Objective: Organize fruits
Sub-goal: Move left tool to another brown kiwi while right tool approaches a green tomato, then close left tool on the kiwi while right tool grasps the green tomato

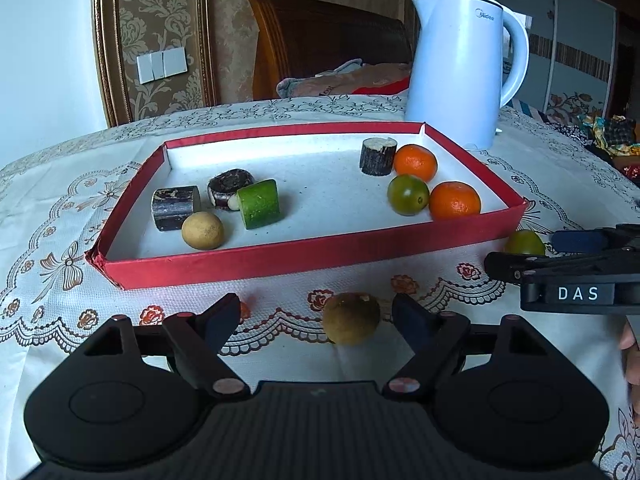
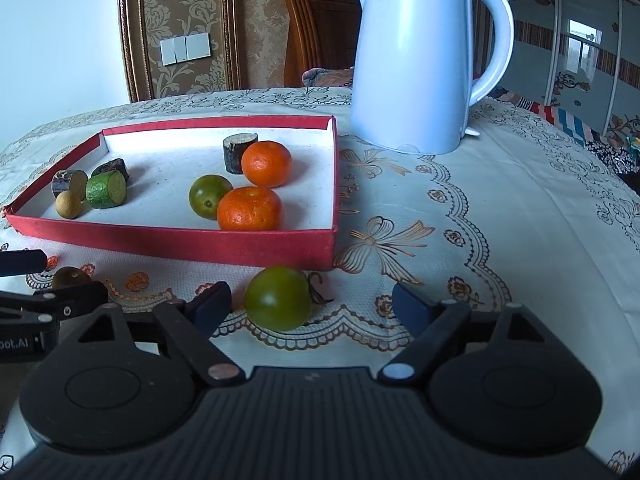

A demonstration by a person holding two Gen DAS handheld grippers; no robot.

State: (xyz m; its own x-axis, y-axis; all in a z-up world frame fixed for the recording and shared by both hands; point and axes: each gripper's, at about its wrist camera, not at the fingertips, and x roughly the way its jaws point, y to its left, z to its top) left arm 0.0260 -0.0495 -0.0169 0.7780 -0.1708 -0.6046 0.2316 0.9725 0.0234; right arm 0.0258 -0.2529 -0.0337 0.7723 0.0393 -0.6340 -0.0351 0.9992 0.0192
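A red tray point(image 1: 304, 258) point(image 2: 172, 242) holds two orange mandarins point(image 1: 455, 200) point(image 2: 250, 208), a green mandarin point(image 1: 408, 195) point(image 2: 209, 196), a tan longan point(image 1: 203, 230) point(image 2: 68, 203), a green cut piece point(image 1: 259, 204) point(image 2: 107, 189) and dark cane pieces point(image 1: 175, 207). My left gripper point(image 1: 316, 312) is open, with a brown longan point(image 1: 351, 318) on the cloth between its fingers. My right gripper point(image 2: 310, 304) is open around a green mandarin point(image 2: 278, 298) lying in front of the tray; that fruit also shows in the left wrist view point(image 1: 524, 243).
A white kettle point(image 1: 460, 64) point(image 2: 416, 56) stands behind the tray's right corner. The table wears a lace-patterned cloth point(image 2: 480, 220). A wooden chair point(image 1: 328, 40) stands beyond the far edge.
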